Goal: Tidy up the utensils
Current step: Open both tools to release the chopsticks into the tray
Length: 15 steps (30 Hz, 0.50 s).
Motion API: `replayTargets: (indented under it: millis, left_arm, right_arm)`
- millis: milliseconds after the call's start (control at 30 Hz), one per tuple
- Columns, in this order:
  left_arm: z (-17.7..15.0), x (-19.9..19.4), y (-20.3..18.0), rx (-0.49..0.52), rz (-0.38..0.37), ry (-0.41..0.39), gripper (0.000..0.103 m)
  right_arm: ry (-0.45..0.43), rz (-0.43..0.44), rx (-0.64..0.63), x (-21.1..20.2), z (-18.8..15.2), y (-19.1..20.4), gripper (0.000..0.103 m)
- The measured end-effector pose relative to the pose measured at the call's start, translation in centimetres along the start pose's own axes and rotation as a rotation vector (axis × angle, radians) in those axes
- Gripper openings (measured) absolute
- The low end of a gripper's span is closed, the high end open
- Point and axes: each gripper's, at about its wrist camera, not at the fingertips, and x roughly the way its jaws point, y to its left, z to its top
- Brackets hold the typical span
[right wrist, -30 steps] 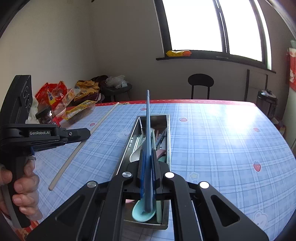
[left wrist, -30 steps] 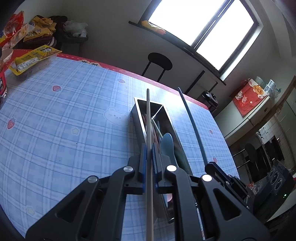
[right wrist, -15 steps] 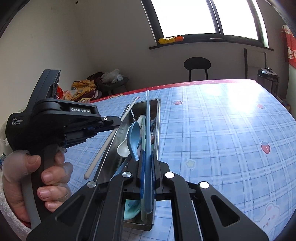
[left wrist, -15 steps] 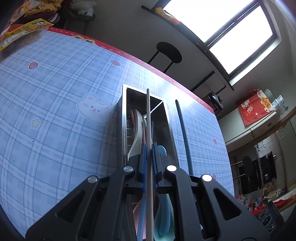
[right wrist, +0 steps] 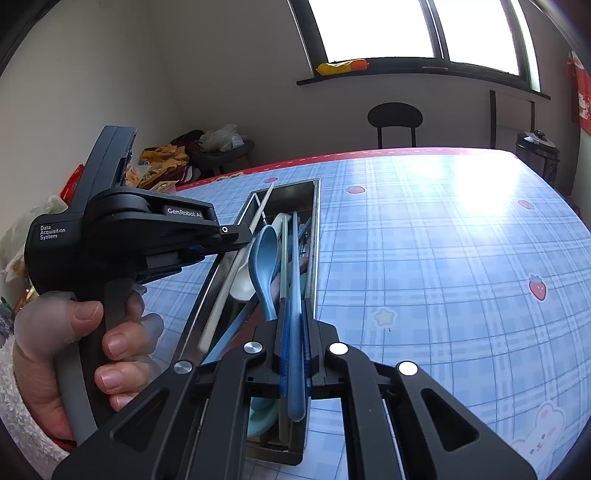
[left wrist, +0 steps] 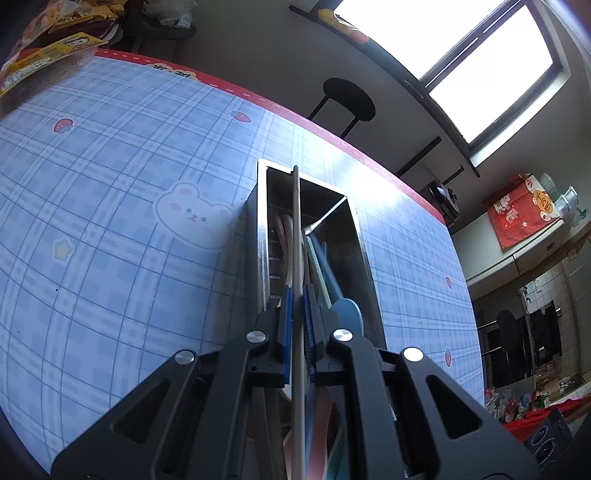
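At the far left of the right wrist view a person's hand (right wrist: 74, 343), in a fluffy white sleeve (right wrist: 22, 417), wraps the grip of the left gripper (right wrist: 242, 236); its jaws are pressed together on a beige chopstick (right wrist: 236, 273), which slants down along the left side of the metal utensil tray (right wrist: 316, 236), its far tip near the tray's far left corner and its near end hanging low over the left wall; in the left wrist view the same gripper (left wrist: 297, 314) pinches the beige chopstick (left wrist: 295, 229) between blue pads, the stick running straight up the picture over the metal utensil tray (left wrist: 261, 229) to its far wall. Inside the tray lie several utensils: a white spoon (right wrist: 243, 284), a blue spoon (right wrist: 264, 258) resting on it, and a pale green chopstick (right wrist: 283, 266) just right of those; other handles beneath are too crowded to tell apart. To the right of these the right gripper (right wrist: 293, 354) is clamped on a blue chopstick (right wrist: 294, 295), which points along the tray's length, above its contents, toward the far end. The tray stands lengthwise on a blue plaid tablecloth (right wrist: 443, 266) printed with strawberries; snack packets (left wrist: 44, 59) lie at the table's far left edge; a black stool (right wrist: 394, 118) stands beyond the table under the window (right wrist: 424, 29).
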Motion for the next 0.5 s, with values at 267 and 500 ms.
replayTargets:
  millis: [267,500]
  left_arm:
    - [0.5,-0.3,-0.2,0.031,0.013,0.000,0.010]
    - [0.9,-1.6,-0.3,0.060,0.026,-0.029,0.021]
  right_arm:
    - [0.006,0.016,-0.004,0.1,0.0,0.1,0.007]
    - [-0.024,0.011,0.029,-0.7,0.2,-0.5,0.031]
